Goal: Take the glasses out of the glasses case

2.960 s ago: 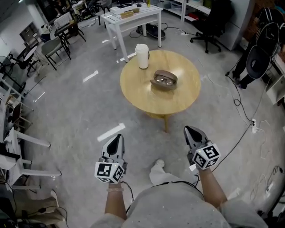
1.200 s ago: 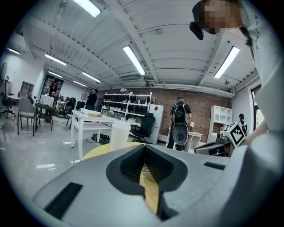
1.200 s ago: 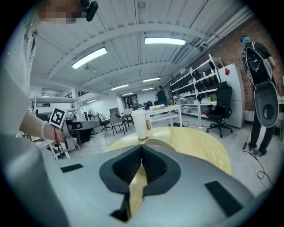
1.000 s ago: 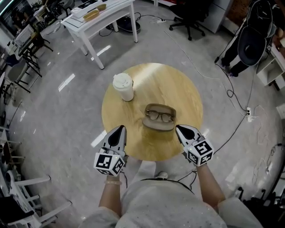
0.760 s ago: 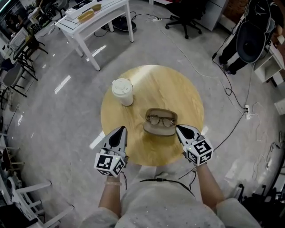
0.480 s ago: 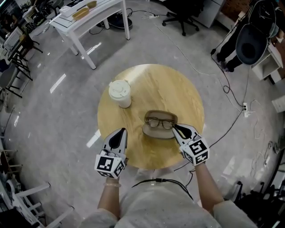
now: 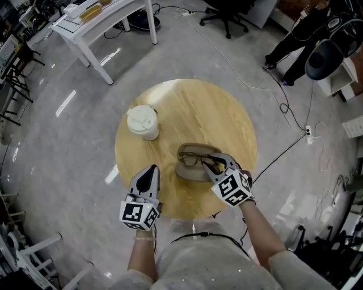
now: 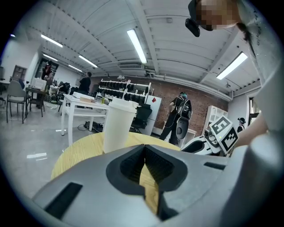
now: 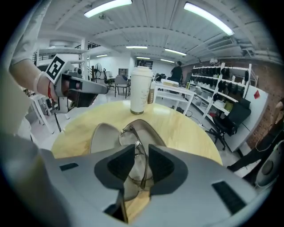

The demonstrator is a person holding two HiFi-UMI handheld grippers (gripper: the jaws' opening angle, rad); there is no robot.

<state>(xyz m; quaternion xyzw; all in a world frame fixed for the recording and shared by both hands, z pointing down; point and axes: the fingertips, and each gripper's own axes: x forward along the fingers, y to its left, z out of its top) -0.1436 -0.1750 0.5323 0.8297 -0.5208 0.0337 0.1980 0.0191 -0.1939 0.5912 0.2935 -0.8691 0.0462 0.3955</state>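
An open brown glasses case (image 7: 190,171) lies on the round wooden table (image 7: 227,113), with dark-framed glasses (image 7: 195,158) in it. My right gripper (image 7: 213,164) hangs over the case's right end, tilted down. Its jaws are opening. In the right gripper view the glasses (image 9: 132,135) run up between the right gripper's (image 9: 141,156) pads, which stand apart from the frame, with the case (image 9: 103,138) below. My left gripper (image 7: 150,171) is shut and empty at the table's near left edge; the left gripper view shows the left gripper (image 8: 144,153) pointing across the table.
A white lidded cup (image 7: 142,122) stands upright on the table, left of the case and behind it. It also shows as the cup (image 8: 117,126) ahead of the left gripper. A white desk (image 7: 102,17), chairs and floor cables surround the table.
I have walked up to the table. My right gripper has moved forward and down over the case, rolled, and its jaws have opened around the glasses. The left gripper has come to the table's edge.
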